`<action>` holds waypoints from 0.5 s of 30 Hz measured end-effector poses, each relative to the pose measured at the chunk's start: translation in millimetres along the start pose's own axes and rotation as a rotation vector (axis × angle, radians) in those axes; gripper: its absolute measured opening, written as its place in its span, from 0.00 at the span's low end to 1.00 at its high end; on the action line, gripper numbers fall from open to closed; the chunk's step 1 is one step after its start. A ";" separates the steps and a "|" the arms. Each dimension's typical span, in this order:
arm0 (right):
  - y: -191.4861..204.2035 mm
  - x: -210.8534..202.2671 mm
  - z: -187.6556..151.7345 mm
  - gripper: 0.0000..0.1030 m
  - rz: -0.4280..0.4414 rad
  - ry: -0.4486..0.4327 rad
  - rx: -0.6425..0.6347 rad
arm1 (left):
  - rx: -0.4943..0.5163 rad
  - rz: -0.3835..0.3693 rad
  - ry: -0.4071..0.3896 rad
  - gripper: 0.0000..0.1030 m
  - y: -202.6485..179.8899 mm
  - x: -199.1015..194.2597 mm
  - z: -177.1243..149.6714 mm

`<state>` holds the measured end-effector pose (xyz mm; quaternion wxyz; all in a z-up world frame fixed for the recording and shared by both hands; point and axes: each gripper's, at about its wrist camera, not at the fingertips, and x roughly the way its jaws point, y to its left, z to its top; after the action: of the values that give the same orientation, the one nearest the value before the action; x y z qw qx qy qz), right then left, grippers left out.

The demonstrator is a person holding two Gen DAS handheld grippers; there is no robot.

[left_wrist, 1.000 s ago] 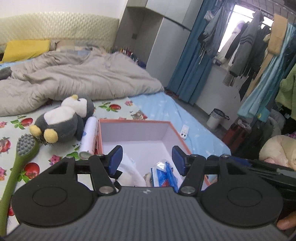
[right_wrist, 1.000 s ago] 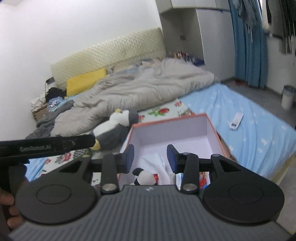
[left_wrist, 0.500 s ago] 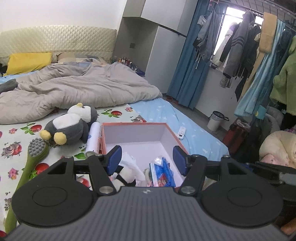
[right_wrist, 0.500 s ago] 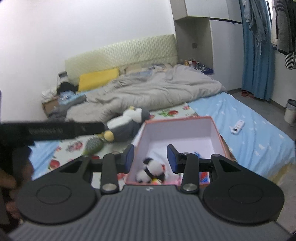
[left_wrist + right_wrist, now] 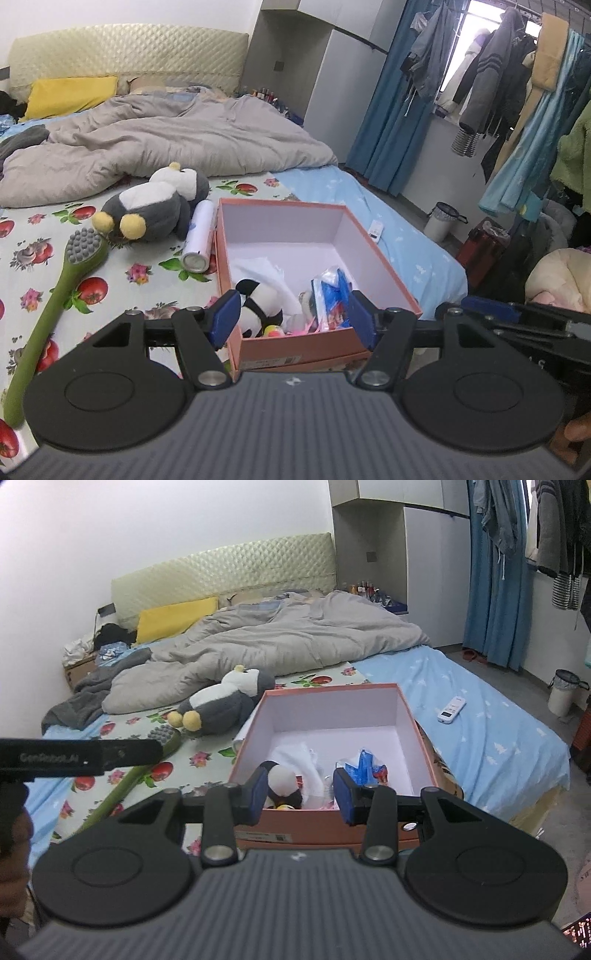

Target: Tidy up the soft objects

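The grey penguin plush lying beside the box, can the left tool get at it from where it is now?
Probably yes. The penguin plush lies in the open on the bedsheet, left of the orange box, with nothing on top of it. The left tool is open and empty, though aimed at the box.

Black gripper [image 5: 293, 321] (blue pads [image 5: 225, 317]), grey ribbing

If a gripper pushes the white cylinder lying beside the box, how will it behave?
The white cylinder lies on its side on the floral sheet, so it would probably roll. The pink box wall beside it should stop it rolling that way. It looks smooth, possibly slippery.
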<state>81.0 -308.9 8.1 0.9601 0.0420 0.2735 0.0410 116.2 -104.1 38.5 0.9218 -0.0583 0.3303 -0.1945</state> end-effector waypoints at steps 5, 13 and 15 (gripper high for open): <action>-2.8 4.0 -4.9 0.41 -0.005 0.016 0.006 | -0.003 0.008 0.011 0.67 5.5 6.0 -5.3; -4.1 12.7 -10.9 0.41 -0.020 0.042 0.014 | 0.000 0.009 0.015 0.67 7.0 9.8 -5.8; -3.5 12.9 -11.5 0.41 -0.027 0.038 0.005 | 0.002 0.011 0.014 0.67 6.8 10.5 -5.7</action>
<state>86.1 -310.4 -8.8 0.9550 0.0399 0.2926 0.0281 122.2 -101.9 26.4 0.9205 -0.0540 0.3368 -0.1904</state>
